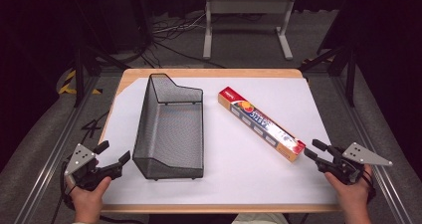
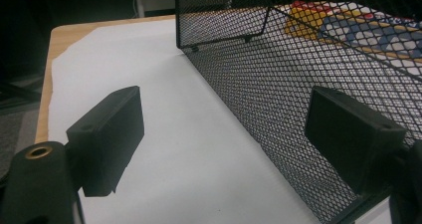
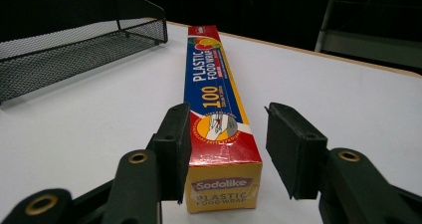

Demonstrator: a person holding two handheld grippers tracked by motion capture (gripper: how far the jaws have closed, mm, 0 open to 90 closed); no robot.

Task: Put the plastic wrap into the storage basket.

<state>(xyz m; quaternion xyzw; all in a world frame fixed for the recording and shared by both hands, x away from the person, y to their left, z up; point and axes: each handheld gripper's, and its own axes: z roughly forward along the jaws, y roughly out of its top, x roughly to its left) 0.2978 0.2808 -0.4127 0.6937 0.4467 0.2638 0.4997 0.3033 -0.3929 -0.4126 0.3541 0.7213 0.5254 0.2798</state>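
White table (image 1: 249,184) — one mesh basket (image 1: 169,129), one wrap box (image 1: 261,123); left tool (image 1: 113,154) wide, right tool (image 1: 312,148) straddling box — ungripped.

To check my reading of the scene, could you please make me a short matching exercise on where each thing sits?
1 mesh basket
2 food wrap box
3 left claw
4 right claw

A at the box's near end
B just left of the basket's near corner
C lying diagonally, right of the basket
D left of the table's middle, empty

Pairs: 1-D, 2-C, 3-B, 4-A
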